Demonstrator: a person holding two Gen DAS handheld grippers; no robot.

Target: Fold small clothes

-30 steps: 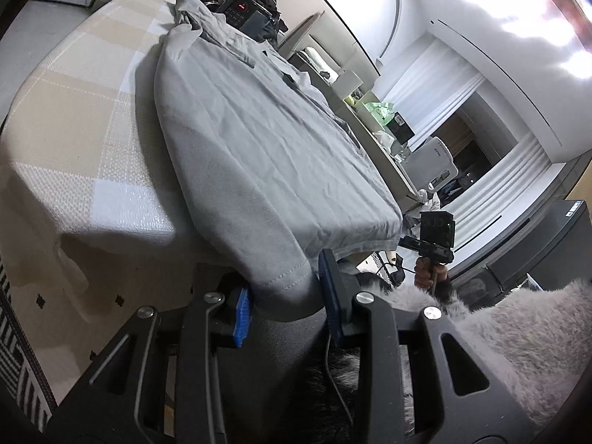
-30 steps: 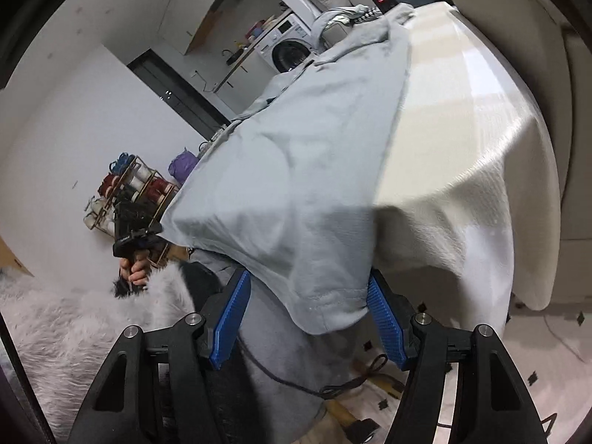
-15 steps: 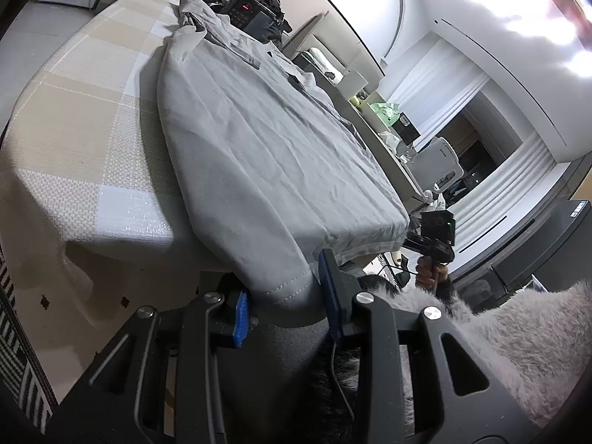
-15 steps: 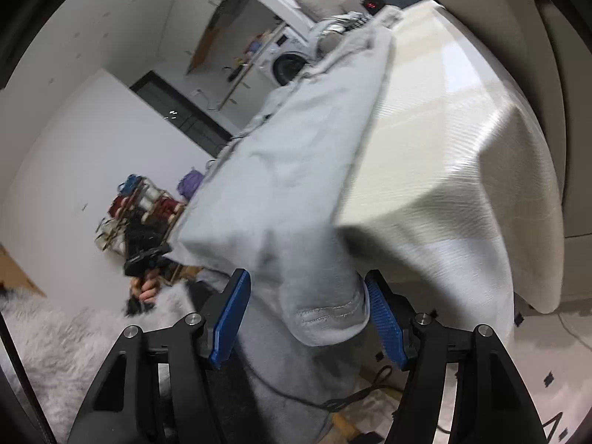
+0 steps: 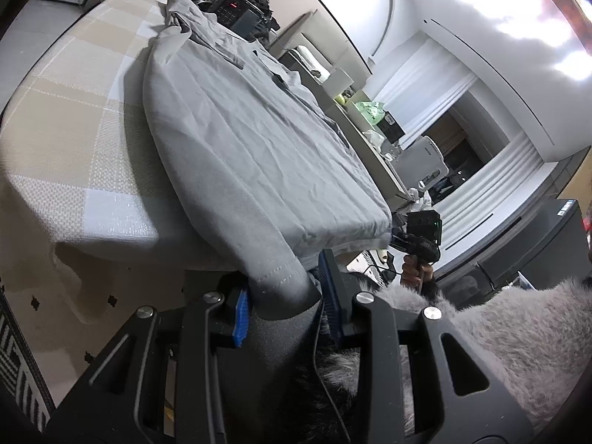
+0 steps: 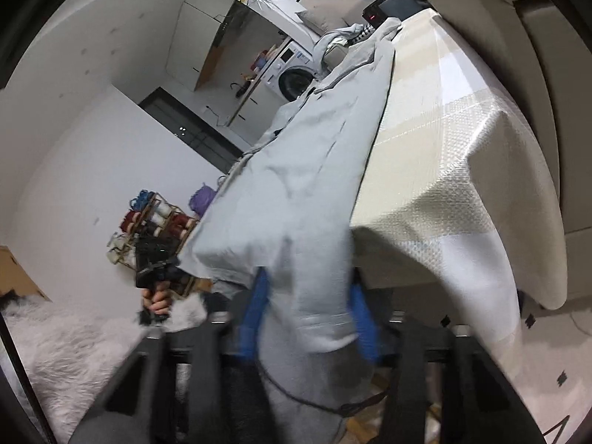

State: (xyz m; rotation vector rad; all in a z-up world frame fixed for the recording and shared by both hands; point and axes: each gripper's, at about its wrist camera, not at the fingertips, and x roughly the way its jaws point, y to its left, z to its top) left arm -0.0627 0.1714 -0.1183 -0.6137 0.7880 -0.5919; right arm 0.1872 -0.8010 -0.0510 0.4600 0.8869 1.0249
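Grey shirt lies spread lengthwise on the table, which wears a beige-and-white checked cloth; collar end toward 12 o'clock, hem overhanging the near table edge.

Left gripper: jaws narrowed, blue pads pressed on either side of the hem corner that hangs over the edge at 6 o'clock in the left wrist view. Fabric bunched between them.

Right gripper: jaws closing; the opposite hem corner sits between the blue pads, which look to be touching cloth on both sides. Frame blurred here.

Each wrist view shows the other gripper, hand-held, at the far hem corner: 3 o'clock in the left view, 9 o'clock in the right.

A black device with a red light sits beyond the collar.
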